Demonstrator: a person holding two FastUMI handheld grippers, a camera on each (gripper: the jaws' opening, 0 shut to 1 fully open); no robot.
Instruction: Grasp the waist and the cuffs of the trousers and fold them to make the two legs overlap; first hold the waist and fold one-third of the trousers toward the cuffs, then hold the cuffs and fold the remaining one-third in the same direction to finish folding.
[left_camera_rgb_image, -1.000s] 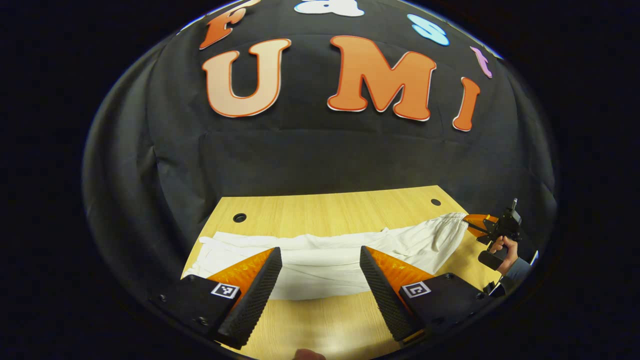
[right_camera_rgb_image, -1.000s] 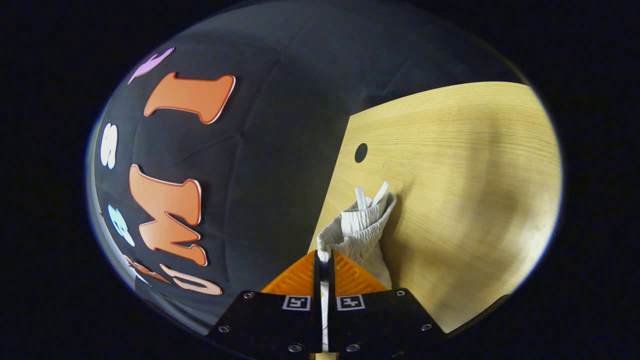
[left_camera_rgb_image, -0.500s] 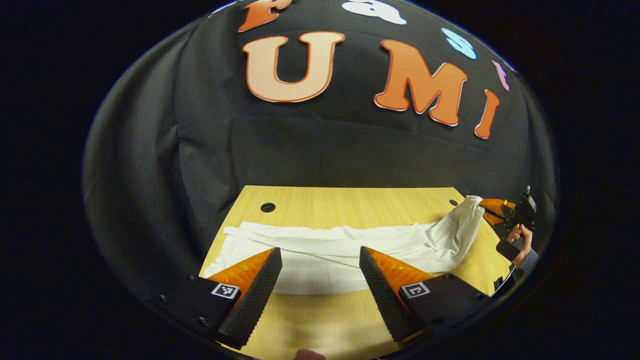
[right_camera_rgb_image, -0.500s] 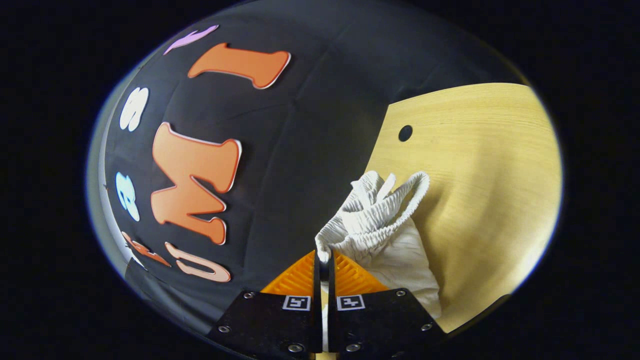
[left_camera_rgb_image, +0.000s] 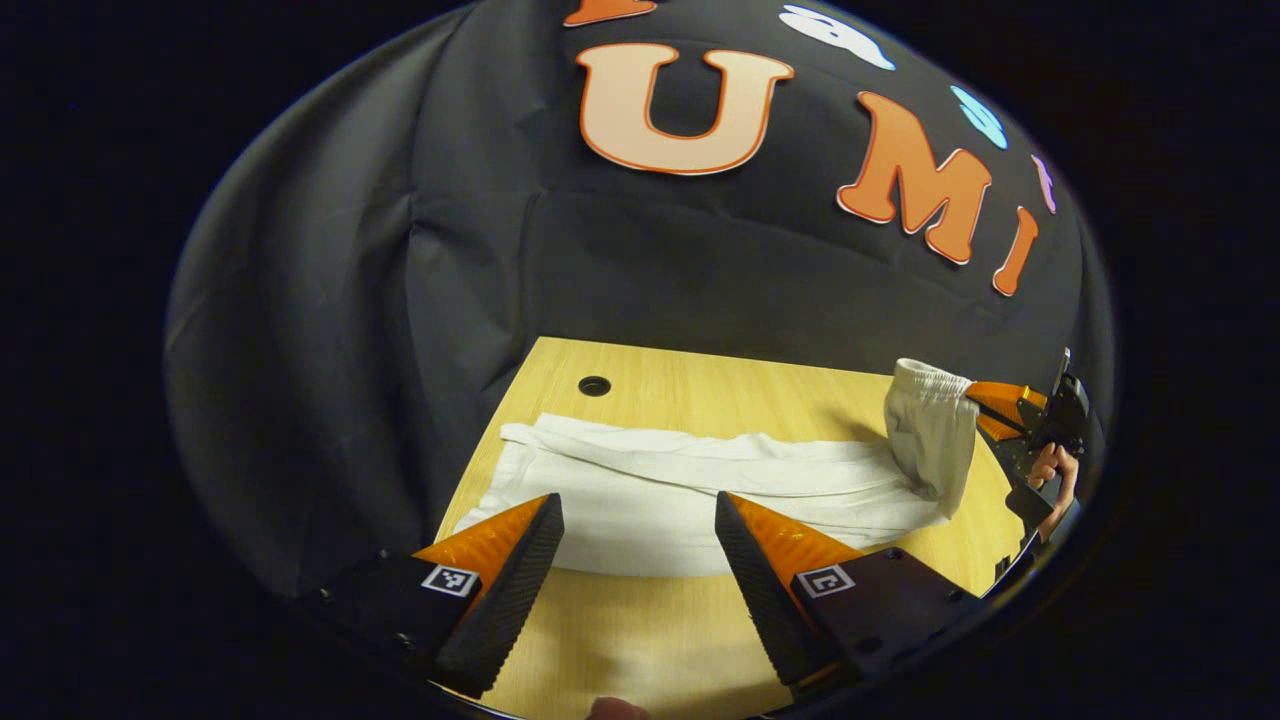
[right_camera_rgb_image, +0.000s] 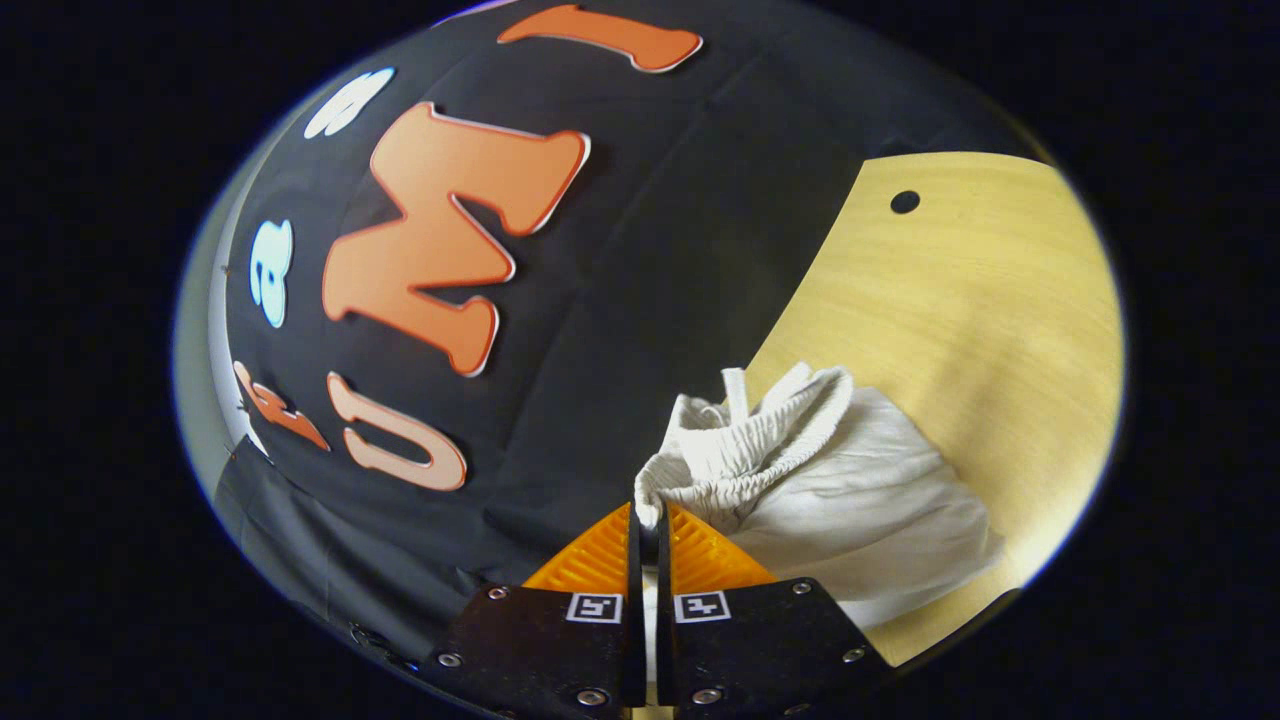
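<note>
White trousers (left_camera_rgb_image: 700, 480) lie stretched across the wooden table (left_camera_rgb_image: 720, 390), legs overlapped, cuffs toward the left in the left gripper view. Their elastic waist (left_camera_rgb_image: 930, 385) is lifted off the table at the right, pinched by my right gripper (left_camera_rgb_image: 975, 400), which a hand holds. In the right gripper view, the right gripper (right_camera_rgb_image: 648, 515) is shut on the gathered waistband (right_camera_rgb_image: 740, 450), with the drawstring sticking up and cloth hanging below. My left gripper (left_camera_rgb_image: 640, 515) hovers open near the table's front edge, just before the middle of the trousers, with nothing between its fingers.
A cable hole (left_camera_rgb_image: 594, 385) is in the table near the cuffs' far corner; another hole (right_camera_rgb_image: 905, 201) sits in the bare wood beyond the waist. The booth's black cloth wall rises right behind the table. Bare wood lies in front of the trousers.
The right gripper has raised the waist higher off the table and swung it toward the cuffs, so more cloth hangs from it. The left gripper stayed open and shifted left.
</note>
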